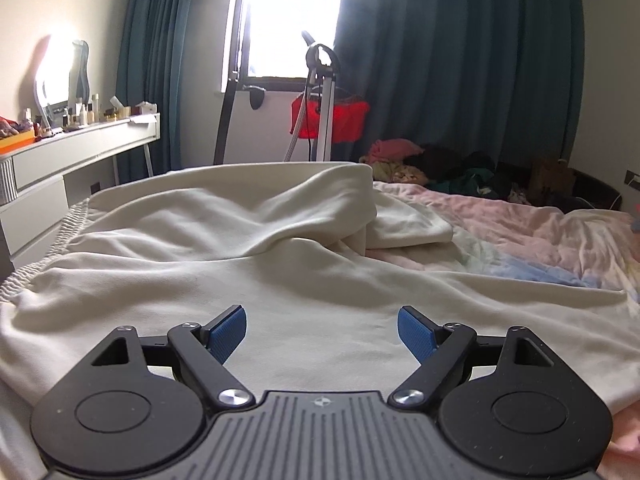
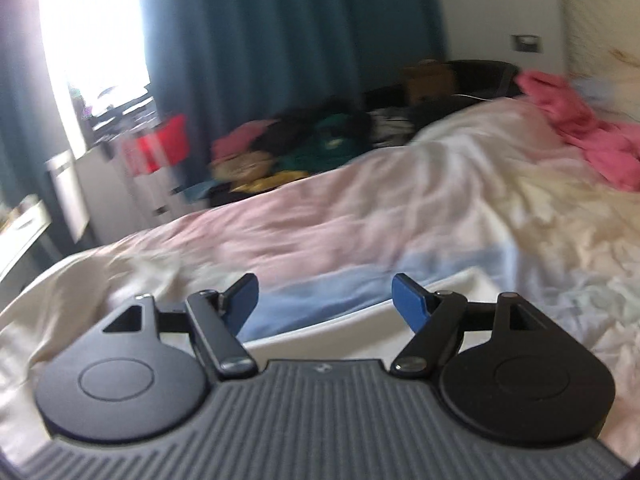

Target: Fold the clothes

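A cream garment [image 1: 224, 240] with a ribbed elastic edge at the left lies spread over the bed, one part folded back over itself into a raised ridge. My left gripper [image 1: 322, 330] hovers just above its near part, blue pads wide apart with nothing between them. In the right wrist view, which is blurred, my right gripper [image 2: 325, 302] is open too, with no cloth between its pads. It hangs above an edge of the cream garment [image 2: 344, 326] and the pink and blue bedsheet [image 2: 360, 216].
A heap of mixed clothes [image 1: 440, 168] lies at the far side of the bed, and a pink garment [image 2: 588, 136] near the headboard. A white dressing table [image 1: 80, 152] with bottles stands at the left. A red bag [image 1: 332, 118] and a stand are under the window.
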